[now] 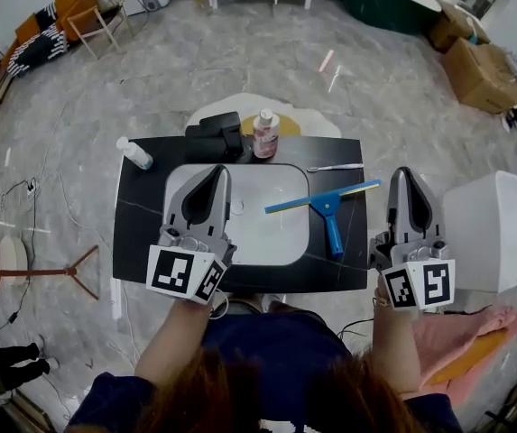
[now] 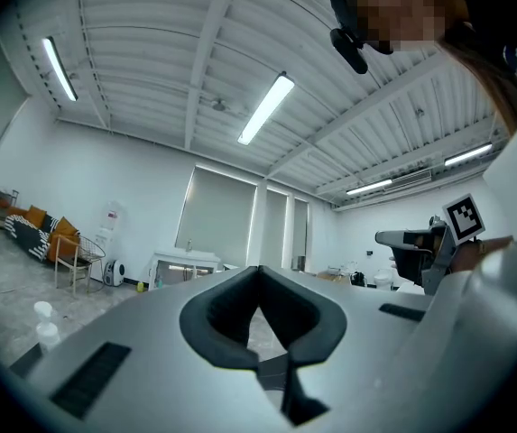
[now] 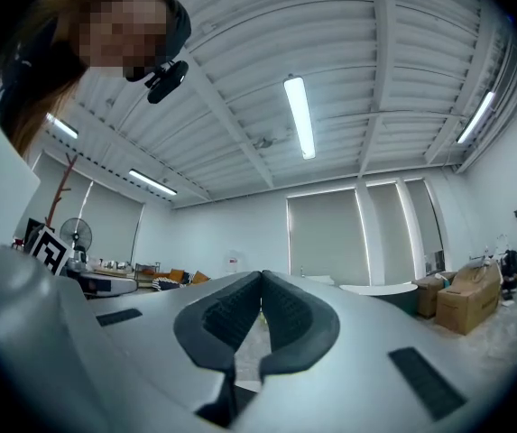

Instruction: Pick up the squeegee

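A blue squeegee (image 1: 330, 207) with a yellow-edged blade lies on the black table (image 1: 141, 233), its blade across the right rim of the white sink (image 1: 276, 242) and its handle pointing toward me. My left gripper (image 1: 219, 171) hovers over the sink's left part, jaws shut and holding nothing. Off the table's right edge, my right gripper (image 1: 405, 173) is also shut and holds nothing, to the right of the squeegee. In the left gripper view the left gripper's (image 2: 258, 269) pads meet; the right gripper's (image 3: 260, 278) pads meet in its own view. Neither gripper view shows the squeegee.
A small bottle (image 1: 134, 152) lies at the table's far left corner. A black box (image 1: 215, 136) and a pink-labelled jar (image 1: 265, 133) stand at the back edge, with a thin metal utensil (image 1: 335, 167) behind the squeegee. A white cabinet (image 1: 493, 228) and pink cloth (image 1: 461, 341) are on the right.
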`<state>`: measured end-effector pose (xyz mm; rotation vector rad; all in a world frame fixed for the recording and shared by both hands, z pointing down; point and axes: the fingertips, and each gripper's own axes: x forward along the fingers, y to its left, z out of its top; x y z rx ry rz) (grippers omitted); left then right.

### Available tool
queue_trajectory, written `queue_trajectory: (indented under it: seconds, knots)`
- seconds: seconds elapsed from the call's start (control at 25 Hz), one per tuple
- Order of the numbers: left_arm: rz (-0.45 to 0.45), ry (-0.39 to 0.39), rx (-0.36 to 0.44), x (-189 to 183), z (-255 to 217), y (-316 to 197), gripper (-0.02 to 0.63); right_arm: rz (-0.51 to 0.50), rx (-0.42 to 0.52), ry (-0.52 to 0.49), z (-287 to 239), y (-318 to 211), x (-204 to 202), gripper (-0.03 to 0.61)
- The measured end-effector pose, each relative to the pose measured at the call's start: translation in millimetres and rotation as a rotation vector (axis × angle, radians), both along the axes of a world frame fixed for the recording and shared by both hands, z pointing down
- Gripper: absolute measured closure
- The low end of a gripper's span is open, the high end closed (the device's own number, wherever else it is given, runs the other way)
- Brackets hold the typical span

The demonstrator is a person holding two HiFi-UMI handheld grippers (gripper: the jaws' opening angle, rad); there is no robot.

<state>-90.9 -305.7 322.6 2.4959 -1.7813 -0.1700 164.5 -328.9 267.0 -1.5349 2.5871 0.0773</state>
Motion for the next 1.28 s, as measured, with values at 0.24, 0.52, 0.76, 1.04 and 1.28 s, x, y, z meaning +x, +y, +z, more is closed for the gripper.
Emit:
queue_trajectory:
  seconds: [0.24, 0.52, 0.76, 1.04, 1.28]
  knots:
    - [0.030, -0.013, -0.004, -5.4, 2.9, -34.4, 0.595, 0.021, -0.047, 0.036, 21.0, -19.9, -11.5, 0.563]
    - [0.091, -0.004, -0.061, -3.7, 31.3, -51.6, 0.595, 0.028, -0.301, 0.114, 121.7, -29.6, -12.3, 0.561]
    - [0.141, 0.009, -0.094, 6.1, 52.7, -60.0, 0.595, 0.041, -0.575, 0.169, 243.4, -24.5, -1.2, 0.521]
    - [0.163, -0.018, -0.126, 5.5, 69.1, -59.4, 0.595, 0.017, -0.836, 0.383, 353.6, 1.2, -2.4, 0.380]
    - [0.164, -0.044, -0.162, -1.8, 82.1, -52.0, 0.595, -0.010, -0.963, 0.592, 403.6, 15.2, -1.3, 0.336]
